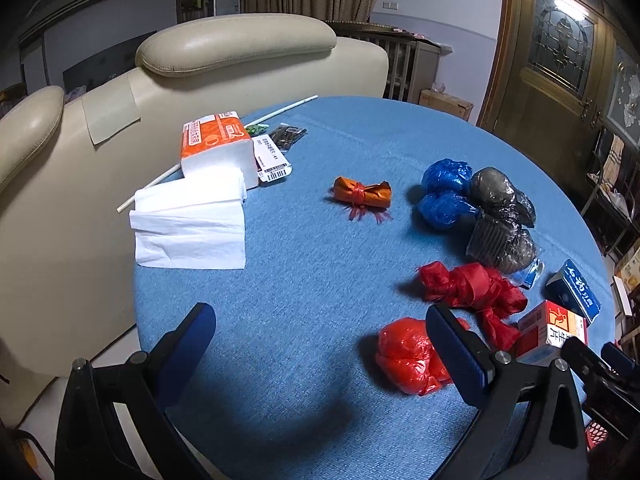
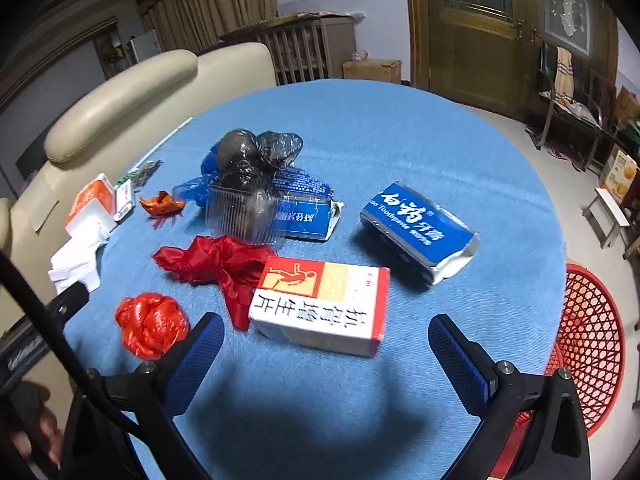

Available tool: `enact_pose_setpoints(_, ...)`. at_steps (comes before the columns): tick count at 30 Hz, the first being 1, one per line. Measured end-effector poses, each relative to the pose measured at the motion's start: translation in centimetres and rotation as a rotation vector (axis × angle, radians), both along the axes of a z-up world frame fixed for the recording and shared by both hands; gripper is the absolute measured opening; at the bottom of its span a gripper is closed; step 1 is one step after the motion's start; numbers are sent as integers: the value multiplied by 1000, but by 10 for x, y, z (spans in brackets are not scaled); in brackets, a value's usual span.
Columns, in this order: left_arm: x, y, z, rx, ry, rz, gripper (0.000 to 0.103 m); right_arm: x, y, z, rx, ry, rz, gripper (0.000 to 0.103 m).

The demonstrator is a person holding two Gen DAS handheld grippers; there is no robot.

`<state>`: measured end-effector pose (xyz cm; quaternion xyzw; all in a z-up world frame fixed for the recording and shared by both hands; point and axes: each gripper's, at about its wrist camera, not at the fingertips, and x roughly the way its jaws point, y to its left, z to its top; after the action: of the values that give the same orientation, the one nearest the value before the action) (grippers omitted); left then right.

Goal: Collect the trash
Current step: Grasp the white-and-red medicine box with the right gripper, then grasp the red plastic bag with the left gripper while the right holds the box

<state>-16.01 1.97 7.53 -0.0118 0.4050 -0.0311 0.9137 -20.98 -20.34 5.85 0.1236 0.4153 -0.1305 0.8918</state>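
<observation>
- Left wrist view: your left gripper (image 1: 320,344) hovers over the round table with a blue cloth (image 1: 304,280), jaws spread wide and holding nothing.
- The crumpled red plastic bag ball (image 1: 408,354) lies just beside its right finger, partly hidden behind it. Expect it to be very light, soft and slick; pinch across the middle of the wad so the film bunches between the pads.
- Beyond it lie the knotted red plastic bag (image 1: 472,286), two blue bag bundles touching a black one (image 1: 496,194), and the small orange wrapper tied with red string (image 1: 362,193) alone at centre. All look limp and weightless.
- Right wrist view: your right gripper (image 2: 326,354) is likewise wide open and empty, just short of the red-and-white cardboard medicine box (image 2: 320,304).
- That box looks stiff, light and probably crushable; close on its two long sides near the middle, gently.
- The blue toothpaste carton with a torn silver end (image 2: 418,232) lies apart to the right, seemingly empty.
- The red mesh plastic basket (image 2: 588,352) sits below the table's right edge, likely your drop point.
</observation>
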Motion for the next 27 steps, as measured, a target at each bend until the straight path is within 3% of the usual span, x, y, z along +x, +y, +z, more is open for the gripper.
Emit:
enact_pose_setpoints(5, 0, 1, -5, -5, 5, -12, 103, 16, 8, -11, -70, 11, -41, 103)
enact_pose_setpoints(9, 1, -4, -11, -9, 22, -42, 103, 30, 8, -22, -71, 42, -43, 103)
enact_pose_setpoints(12, 0, -14, -15, -8, 34, -84, 103, 36, 5, -34, -6, 76, -12, 103)
enact_pose_setpoints(15, -1, -28, -18, 7, 41, -121, 103, 32, -4, -39, 22, 83, -1, 81)
enact_pose_setpoints(27, 10, -69, -43, 88, 109, -163, 103, -6, -25, -23, 35, 31, 25, 81)
